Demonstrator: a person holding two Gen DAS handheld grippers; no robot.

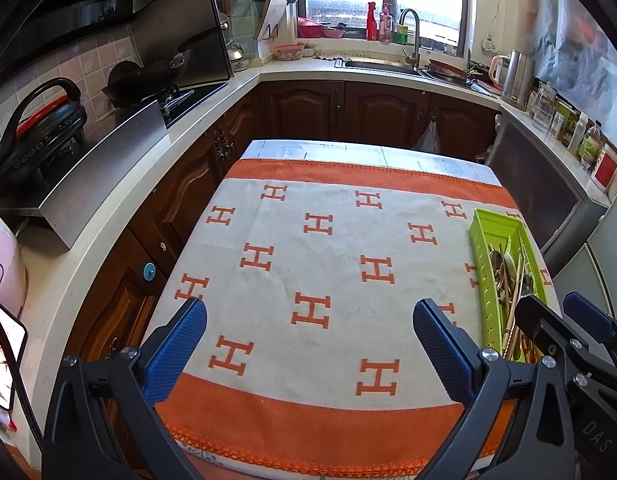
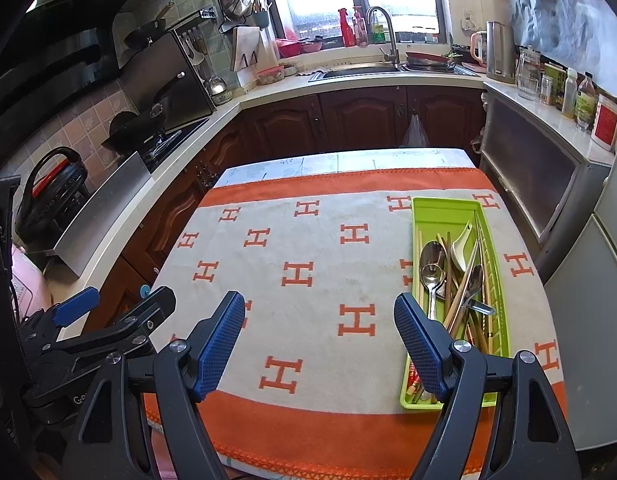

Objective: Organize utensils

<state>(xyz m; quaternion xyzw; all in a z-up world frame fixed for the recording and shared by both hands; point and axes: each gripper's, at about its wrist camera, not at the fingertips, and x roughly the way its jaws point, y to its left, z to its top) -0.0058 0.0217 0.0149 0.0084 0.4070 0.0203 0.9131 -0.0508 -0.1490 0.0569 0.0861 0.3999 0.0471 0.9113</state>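
A lime green utensil tray (image 2: 440, 210) lies on the right side of the cloth-covered table (image 2: 308, 248). In it are metal spoons (image 2: 431, 272), a white ceramic spoon (image 2: 460, 246) and several chopsticks (image 2: 466, 280) in a loose heap. My right gripper (image 2: 320, 312) hovers over the cloth just left of the tray's near end, open and empty. My left gripper (image 1: 310, 318) is open over the bare cloth, nothing between its blue pads. The tray (image 1: 484, 236) shows at the right in the left wrist view, with the right gripper (image 1: 560, 312) beside it.
The table stands in a U-shaped kitchen. Dark wood cabinets (image 2: 360, 116) run behind it, a sink (image 2: 360, 70) under the window, a stove with a wok (image 2: 136, 132) at left, a kettle (image 2: 498, 52) and bottles on the right counter. A phone (image 1: 4, 356) stands at the far left.
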